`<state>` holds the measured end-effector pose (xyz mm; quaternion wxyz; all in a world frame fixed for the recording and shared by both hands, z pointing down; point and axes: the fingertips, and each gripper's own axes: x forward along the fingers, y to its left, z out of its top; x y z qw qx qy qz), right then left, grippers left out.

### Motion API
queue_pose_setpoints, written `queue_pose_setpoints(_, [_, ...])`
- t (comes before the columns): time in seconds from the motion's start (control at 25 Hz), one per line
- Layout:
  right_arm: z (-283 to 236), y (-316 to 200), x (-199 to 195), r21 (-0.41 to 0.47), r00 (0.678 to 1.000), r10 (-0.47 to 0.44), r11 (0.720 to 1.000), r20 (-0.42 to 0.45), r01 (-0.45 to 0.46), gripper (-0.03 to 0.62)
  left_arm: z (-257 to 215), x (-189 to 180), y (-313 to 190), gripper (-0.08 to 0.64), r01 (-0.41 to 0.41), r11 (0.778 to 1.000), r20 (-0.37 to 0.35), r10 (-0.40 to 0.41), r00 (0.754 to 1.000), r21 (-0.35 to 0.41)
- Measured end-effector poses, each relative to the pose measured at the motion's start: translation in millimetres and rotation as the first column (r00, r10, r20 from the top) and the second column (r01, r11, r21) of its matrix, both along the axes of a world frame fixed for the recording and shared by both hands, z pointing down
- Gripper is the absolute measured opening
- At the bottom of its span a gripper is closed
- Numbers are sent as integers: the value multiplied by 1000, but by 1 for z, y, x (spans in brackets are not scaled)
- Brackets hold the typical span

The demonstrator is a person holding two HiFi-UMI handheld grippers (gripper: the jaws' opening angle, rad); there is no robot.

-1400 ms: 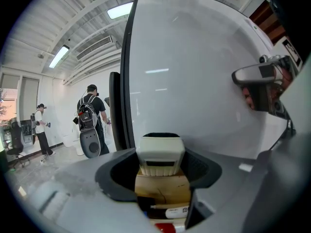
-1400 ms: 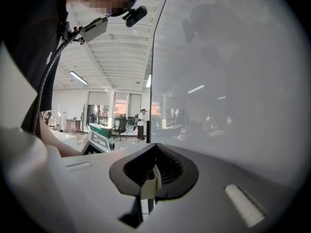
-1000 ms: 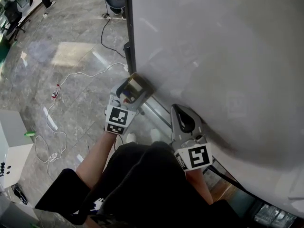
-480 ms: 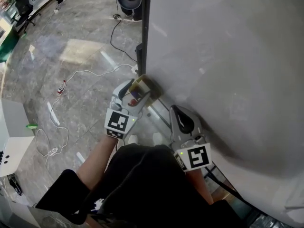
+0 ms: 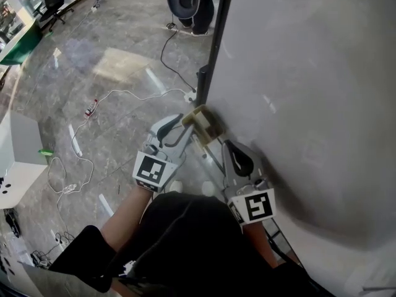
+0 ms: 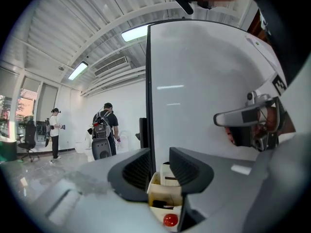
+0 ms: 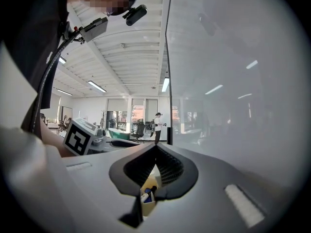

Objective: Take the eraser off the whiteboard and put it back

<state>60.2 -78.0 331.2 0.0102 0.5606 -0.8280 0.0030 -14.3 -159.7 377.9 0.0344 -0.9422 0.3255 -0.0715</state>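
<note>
Whiteboard (image 5: 309, 104): large, upright, pale and blank, filling the right of the head view. Its dark left edge runs down toward the grippers. Grey stone floor (image 5: 93, 104) to its left, with a white cable (image 5: 124, 94) trailing across it.

Right gripper (image 5: 229, 146): held low beside the board. Its own view shows the jaws closed tip to tip with nothing between them. Idle.

Left gripper (image 5: 189, 125): up at the board's left edge, jaws closing with the eraser (image 5: 203, 124) between them. In the left gripper view the right pad overlaps the eraser (image 6: 167, 173). A sliver of the board edge shows between the eraser and the left pad, so I judge the grip not yet seated.

Eraser: small tan block at the board's lower left edge, apparently against the board face. I cannot tell whether it has lifted off.

Handling, as judgement:
- Likely light, with a stiff body and a soft wiping face.
- Take hold across the two hard sides, near the middle; pads on the soft face would let it squirm.
- Probably clings to the board, so pull straight off, because a skewed pull may twist it in the jaws.
- Return it flat, wiping face to the board.
</note>
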Motion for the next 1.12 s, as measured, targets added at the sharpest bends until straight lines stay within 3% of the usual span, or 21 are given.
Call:
queue_pose_setpoints(0.28, [4, -11, -11, -4, 999, -53, 999, -11, 53, 9, -27, -21, 5, 6, 78, 997, -113, -80, 990, -16])
queue_pose_setpoints(0.8, [6, -20, -21, -9, 995, -98, 995, -14, 97, 9, -28, -50, 5, 6, 149, 989, -123, -150, 981, -21])
queue_pose_setpoints(1.12, [7, -15, -23, -12, 996, -90, 996, -21, 90, 9, -25, -50, 8, 6, 148, 989, -117, -150, 982, -23])
